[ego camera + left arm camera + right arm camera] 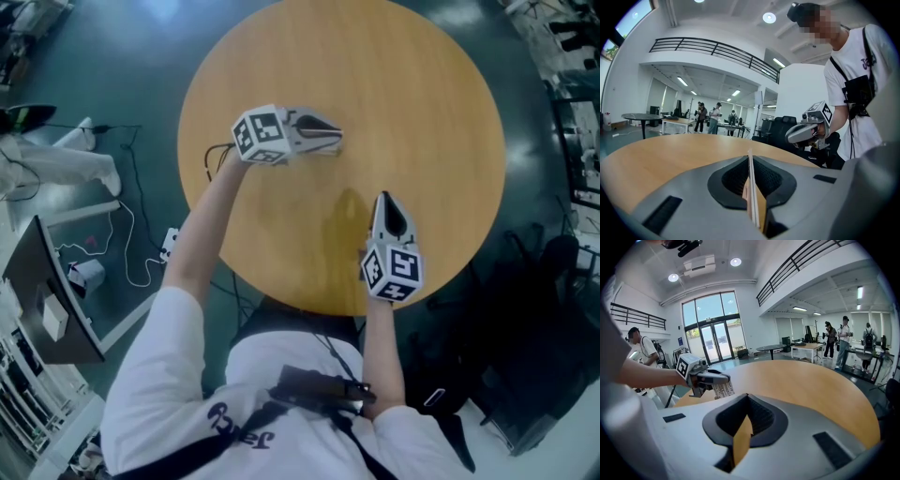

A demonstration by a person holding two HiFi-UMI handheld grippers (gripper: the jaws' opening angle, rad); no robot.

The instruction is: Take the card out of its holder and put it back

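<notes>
My left gripper [334,141] hovers over the far left part of the round wooden table [431,112], pointing right. It is shut on a thin white card [750,187], whose edge runs up between the pads in the left gripper view. In the right gripper view the card [723,389] shows printed marks and hangs below the left gripper [717,378]. My right gripper [382,200] sits near the table's front edge, pointing away from me, jaws together with nothing between them [747,398]. No card holder is visible in any view.
The table's edge [281,300] lies close to my body. On the floor to the left are cables [131,234] and a monitor [47,300]. Other people stand at distant desks [843,345].
</notes>
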